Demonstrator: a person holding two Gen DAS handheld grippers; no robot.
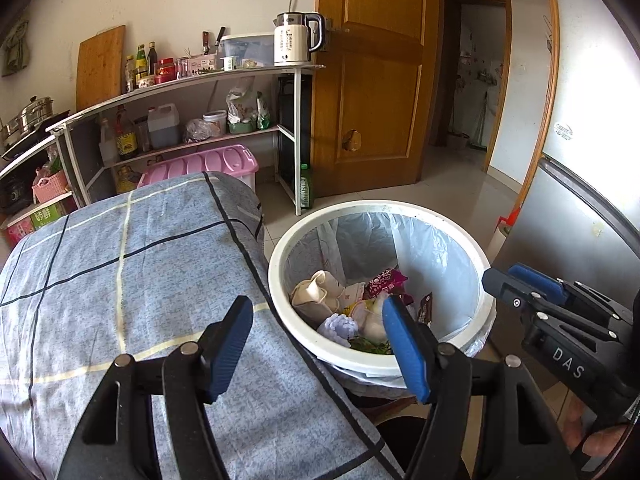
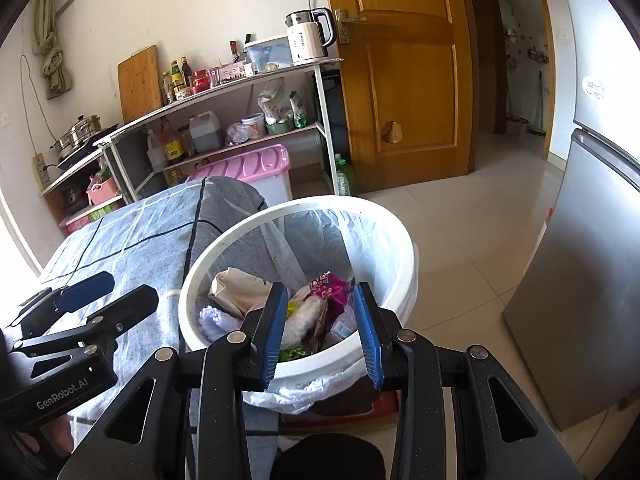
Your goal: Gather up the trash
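A white trash bin (image 1: 280, 264) lined with a clear plastic bag stands beside a table covered in a blue checked cloth (image 1: 132, 280). It holds several pieces of trash: crumpled paper (image 1: 316, 294), a pink wrapper (image 1: 386, 282) and other scraps. The bin also shows in the right wrist view (image 2: 400, 240). My left gripper (image 1: 318, 344) is open and empty over the table edge and the bin's near rim. My right gripper (image 2: 320, 332) is open and empty above the bin's near side; it also shows at the right in the left wrist view (image 1: 520, 284).
A shelf unit (image 1: 192, 80) with bottles, a kettle (image 1: 294, 40) and a pink storage box (image 1: 208, 164) stands behind the table. A wooden door (image 1: 376, 80) is at the back, a grey fridge (image 2: 584, 280) at the right. Tiled floor lies between.
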